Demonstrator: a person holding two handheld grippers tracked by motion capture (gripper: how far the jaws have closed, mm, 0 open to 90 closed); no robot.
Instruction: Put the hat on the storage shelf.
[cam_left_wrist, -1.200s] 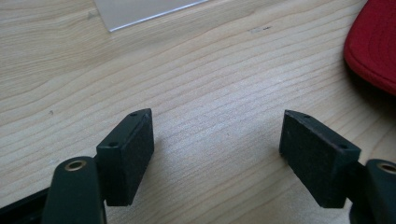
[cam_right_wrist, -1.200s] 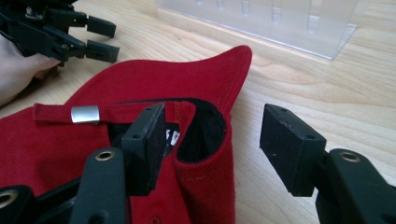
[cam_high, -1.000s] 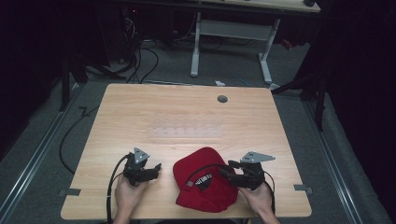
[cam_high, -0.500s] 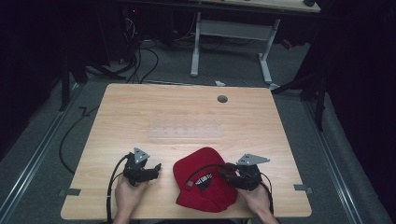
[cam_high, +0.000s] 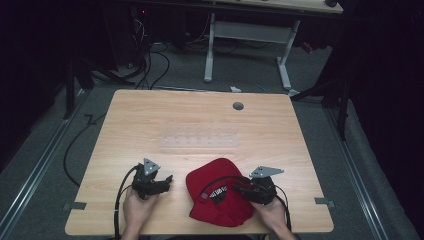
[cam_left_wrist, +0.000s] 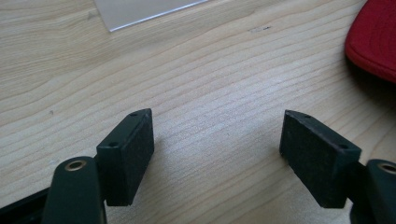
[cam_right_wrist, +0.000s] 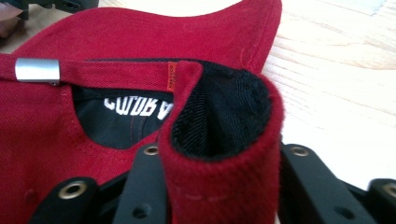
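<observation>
The right hand-held gripper (cam_right_wrist: 219, 186) is closing on the red cap's (cam_high: 220, 200) folded rim to lift it off the desk (cam_high: 200, 125), while the left hand-held gripper (cam_left_wrist: 217, 154) is resting with jaws apart, holding nothing.

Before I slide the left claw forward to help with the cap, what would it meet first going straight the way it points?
Bare table lies ahead of the open left claw; likely first comes the clear plastic sheet. The red cap sits off to the side.

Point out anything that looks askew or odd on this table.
The red cap lies crumpled, not sitting in shape: the right gripper, whose jaws have just been closing, pinches its rear edge into a bunched fold. The left gripper is open over bare table.
</observation>
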